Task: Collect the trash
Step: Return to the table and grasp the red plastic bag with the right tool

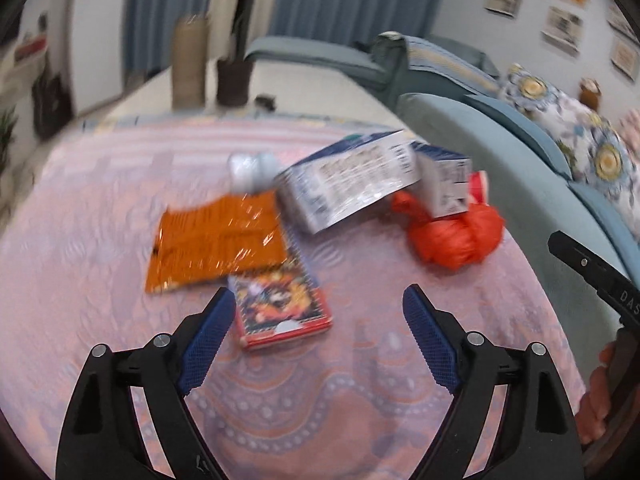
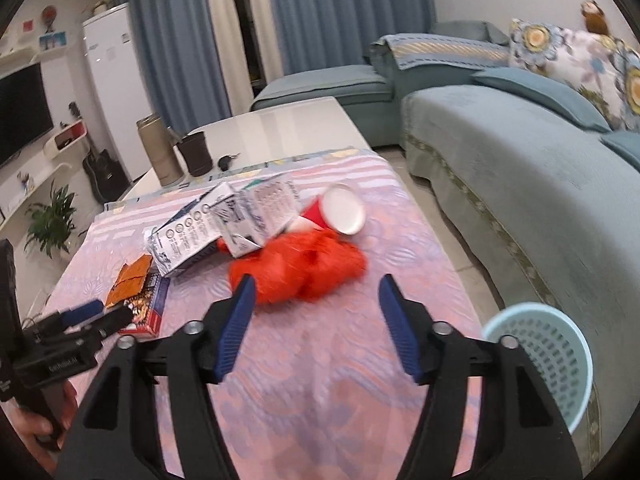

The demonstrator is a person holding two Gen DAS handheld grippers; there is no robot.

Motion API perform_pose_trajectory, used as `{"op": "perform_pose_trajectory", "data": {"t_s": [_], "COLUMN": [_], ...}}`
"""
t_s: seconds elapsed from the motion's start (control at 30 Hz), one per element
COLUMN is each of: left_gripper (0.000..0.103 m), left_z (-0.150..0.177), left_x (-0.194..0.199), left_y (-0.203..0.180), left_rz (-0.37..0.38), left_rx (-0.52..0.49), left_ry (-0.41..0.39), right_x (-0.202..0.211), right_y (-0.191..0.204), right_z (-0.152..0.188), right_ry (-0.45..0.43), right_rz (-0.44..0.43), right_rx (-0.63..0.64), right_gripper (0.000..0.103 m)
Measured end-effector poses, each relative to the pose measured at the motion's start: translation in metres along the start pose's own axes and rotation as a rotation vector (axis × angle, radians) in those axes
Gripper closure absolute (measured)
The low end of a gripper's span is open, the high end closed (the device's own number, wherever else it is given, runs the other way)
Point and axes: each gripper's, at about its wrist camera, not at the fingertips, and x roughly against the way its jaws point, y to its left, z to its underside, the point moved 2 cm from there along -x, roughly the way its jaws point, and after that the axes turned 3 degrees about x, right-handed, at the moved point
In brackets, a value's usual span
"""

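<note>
Both grippers released and empty over the pink tablecloth, left gripper nearest the red snack box, right gripper just short of the crumpled orange bag; beyond that bag, milk cartons and red cup.

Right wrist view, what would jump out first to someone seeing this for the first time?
The crumpled orange-red plastic bag grabs the eye first, lying mid-table just beyond the open right claw. Behind it, two white cartons lean together, with a red paper cup tipped on its side beside them. A pale blue basket stands at the lower right, off the table's edge.
</note>
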Motion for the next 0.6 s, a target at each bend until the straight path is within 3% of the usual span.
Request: {"op": "perform_pose_trajectory", "data": {"t_s": [0.13,0.2,0.5,0.6], "left_gripper": [0.020,0.020,0.021,0.027], "left_z": [0.005,0.007,-0.004,-0.003], "left_x": [-0.022,-0.031,-0.050,-0.051], "left_y": [0.015,0.017,0.012,0.012], "left_rz": [-0.007,-0.054,-0.110,-0.142], "left_rx": [0.074,0.089,0.053,0.043], "left_ry": [0.052,0.067,0.087,0.076], "right_x": [-0.025,-0.041,-0.094,-0.097], "right_y": [0.013,0.014,0.016,0.015], "right_z": [-0.004,-0.006,-0.002,0.000], "right_ry": [0.011,0.024,0.136,0.141], "right_rz": [0.003,0.009,0.019,0.025], "right_rx": [0.024,0.014,-0.037,-0.033], "right_gripper": [0.026,0.022,0.021,0.021]}}
